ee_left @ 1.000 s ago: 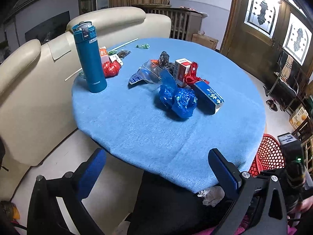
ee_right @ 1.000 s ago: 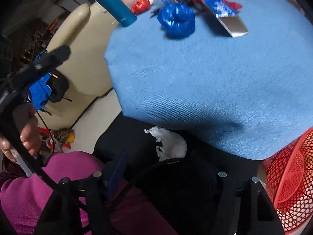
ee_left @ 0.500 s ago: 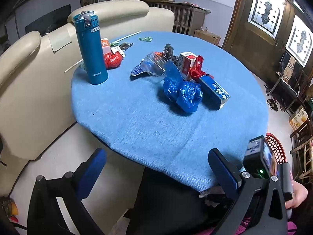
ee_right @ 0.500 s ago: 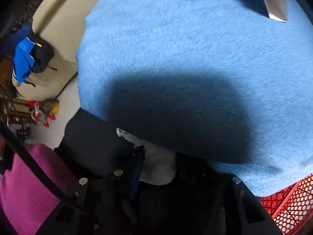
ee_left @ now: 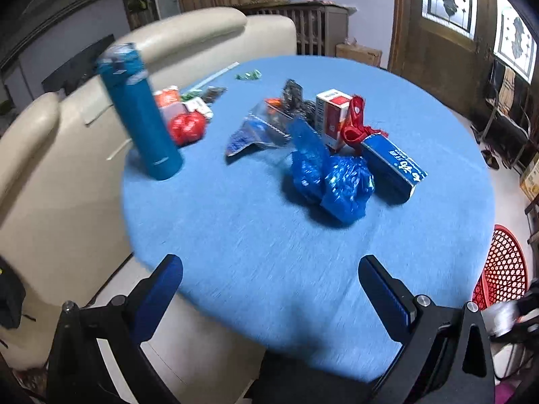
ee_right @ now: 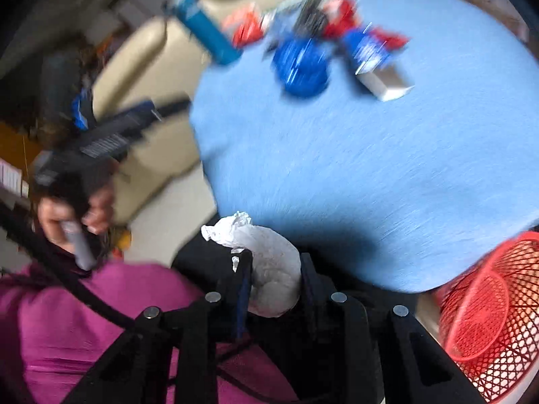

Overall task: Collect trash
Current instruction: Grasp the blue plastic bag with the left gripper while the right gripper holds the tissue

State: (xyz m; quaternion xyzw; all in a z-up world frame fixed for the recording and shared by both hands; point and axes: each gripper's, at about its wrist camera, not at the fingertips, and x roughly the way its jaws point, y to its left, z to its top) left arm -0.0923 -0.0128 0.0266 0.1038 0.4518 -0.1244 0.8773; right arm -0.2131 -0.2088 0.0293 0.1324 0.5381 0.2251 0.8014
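Note:
My right gripper [ee_right: 274, 269] is shut on a crumpled white tissue wad [ee_right: 266, 266], held just off the near edge of the round blue table [ee_right: 387, 175]. A red mesh basket [ee_right: 488, 320] stands on the floor to its lower right. My left gripper [ee_left: 269, 279] hangs open over the table's near edge with nothing between its fingers. Ahead of it lie a crumpled blue plastic bag [ee_left: 333, 181], a long blue carton [ee_left: 394, 165], a red-and-white box [ee_left: 331, 118], a clear wrapper [ee_left: 259, 128] and a red wrapper [ee_left: 187, 128].
A tall blue flask [ee_left: 141, 114] stands upright at the table's left edge. A cream sofa [ee_left: 50, 175] curves round the left side. The red basket [ee_left: 502, 266] sits at the table's right. A person's hand [ee_right: 70, 215] and magenta sleeve [ee_right: 84, 320] show at left.
The right gripper closed on the white tissue wad and lifted it from the dark surface below the table edge. The left gripper moved forward over the table's edge.

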